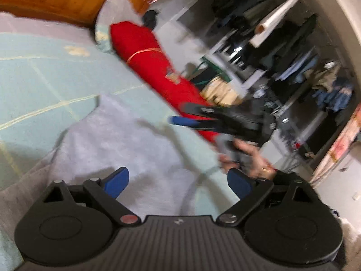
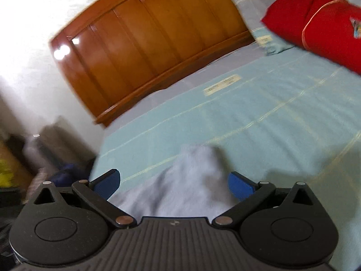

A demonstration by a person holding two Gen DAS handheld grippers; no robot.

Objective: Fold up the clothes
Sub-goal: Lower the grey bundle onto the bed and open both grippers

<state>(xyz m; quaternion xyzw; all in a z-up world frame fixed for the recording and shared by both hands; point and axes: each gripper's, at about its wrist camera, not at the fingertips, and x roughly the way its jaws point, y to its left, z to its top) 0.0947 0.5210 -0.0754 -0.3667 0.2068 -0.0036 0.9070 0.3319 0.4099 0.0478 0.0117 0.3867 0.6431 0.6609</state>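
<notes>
Two fisheye views over a bed, both blurred by motion.

In the left wrist view, the left gripper [image 1: 178, 181] fills the bottom of the frame, its two blue-padded fingers [image 1: 118, 181] spread wide apart with nothing between them. Beyond them, in the lower centre, a pale grey garment [image 1: 126, 140] lies spread on a light blue-green bedspread [image 1: 45, 79] crossed by thin cream lines. A long red bolster [image 1: 158, 67] runs diagonally from upper centre toward the middle right, with a thin pale band around it and a small patch whose design cannot be read. At centre right, the right gripper [image 1: 180, 115] points left over the garment's far edge, held by a person's hand [image 1: 248, 158]; its fingers look close together, but blur hides whether they are apart or meet. The upper right shows shelves of dark hanging clothes [image 1: 282, 52].

In the right wrist view, the right gripper [image 2: 174, 184] sits at the bottom, its blue fingers wide apart. A raised corner of the grey garment [image 2: 194, 176] lies between and below them, touching neither as far as can be seen. A wooden headboard [image 2: 146, 45] crosses the upper left. A pale rectangular label [image 2: 222, 84] on the bedspread carries writing too blurred to read. The bolster and a pillow [image 2: 250, 2] occupy the upper right.
</notes>
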